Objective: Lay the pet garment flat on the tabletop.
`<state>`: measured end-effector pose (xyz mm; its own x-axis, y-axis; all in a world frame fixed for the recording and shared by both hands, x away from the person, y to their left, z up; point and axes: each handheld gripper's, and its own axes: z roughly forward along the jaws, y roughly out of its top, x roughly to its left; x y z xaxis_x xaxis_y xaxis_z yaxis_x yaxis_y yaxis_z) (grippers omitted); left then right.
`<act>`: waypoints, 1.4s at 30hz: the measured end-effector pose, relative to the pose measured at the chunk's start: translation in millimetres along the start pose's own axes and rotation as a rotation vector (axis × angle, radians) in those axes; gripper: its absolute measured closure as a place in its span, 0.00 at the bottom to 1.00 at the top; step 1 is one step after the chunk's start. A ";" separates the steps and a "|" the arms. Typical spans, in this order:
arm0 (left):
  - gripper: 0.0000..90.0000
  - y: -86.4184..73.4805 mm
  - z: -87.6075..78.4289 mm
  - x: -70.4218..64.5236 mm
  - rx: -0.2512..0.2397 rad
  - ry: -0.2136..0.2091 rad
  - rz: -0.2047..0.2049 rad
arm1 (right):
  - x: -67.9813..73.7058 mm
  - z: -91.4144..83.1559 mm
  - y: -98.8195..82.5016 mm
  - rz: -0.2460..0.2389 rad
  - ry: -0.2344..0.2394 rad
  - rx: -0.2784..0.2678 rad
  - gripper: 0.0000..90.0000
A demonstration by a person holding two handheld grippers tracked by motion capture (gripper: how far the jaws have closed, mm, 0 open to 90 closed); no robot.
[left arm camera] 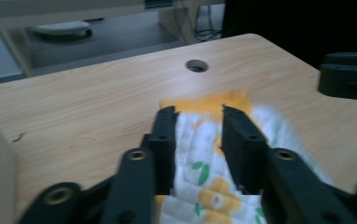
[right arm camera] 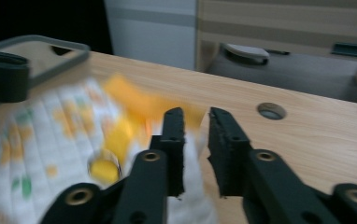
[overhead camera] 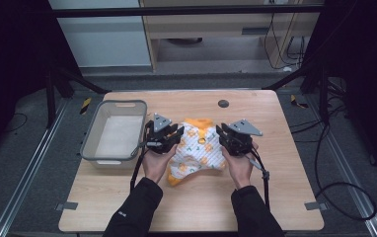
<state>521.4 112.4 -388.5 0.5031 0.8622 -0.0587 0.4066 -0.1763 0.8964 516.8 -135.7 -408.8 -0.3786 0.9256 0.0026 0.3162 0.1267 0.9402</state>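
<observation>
The garment [overhead camera: 196, 150] lies mid-bench, the bin [overhead camera: 113, 131] at its nine o'clock. Both sets of jaws stand parted — left gripper [left arm camera: 198, 140] over its left edge, right gripper [right arm camera: 196, 147] over the right, neither pinching cloth. Best to lift clear evenly, without snagging. Blur hides the cloth's far folds.

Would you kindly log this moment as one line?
left gripper: open, over cloth | right gripper: open, at cloth edge | cloth: on table | bin: left
</observation>
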 end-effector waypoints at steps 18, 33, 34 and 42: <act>0.38 -61.0 -68.0 26.6 0.094 -0.012 0.090 | -26.8 -62.8 -28.7 -0.104 0.164 0.095 0.62; 0.37 -113.2 -58.4 4.3 0.204 -0.062 0.154 | -20.0 -44.8 -79.7 -0.130 0.229 0.227 0.54; 0.37 -114.8 -57.1 3.0 0.208 -0.068 0.155 | -19.0 -40.7 -82.9 -0.139 0.227 0.236 0.54; 0.42 -127.7 -41.9 -8.7 0.293 -0.105 0.190 | -2.7 -13.3 -95.0 -0.214 0.226 0.306 0.56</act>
<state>433.2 147.3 -484.0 0.6601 0.7502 0.0381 0.4923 -0.4703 0.7324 476.2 -155.0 -493.6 -0.6336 0.7700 -0.0754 0.4402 0.4390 0.7833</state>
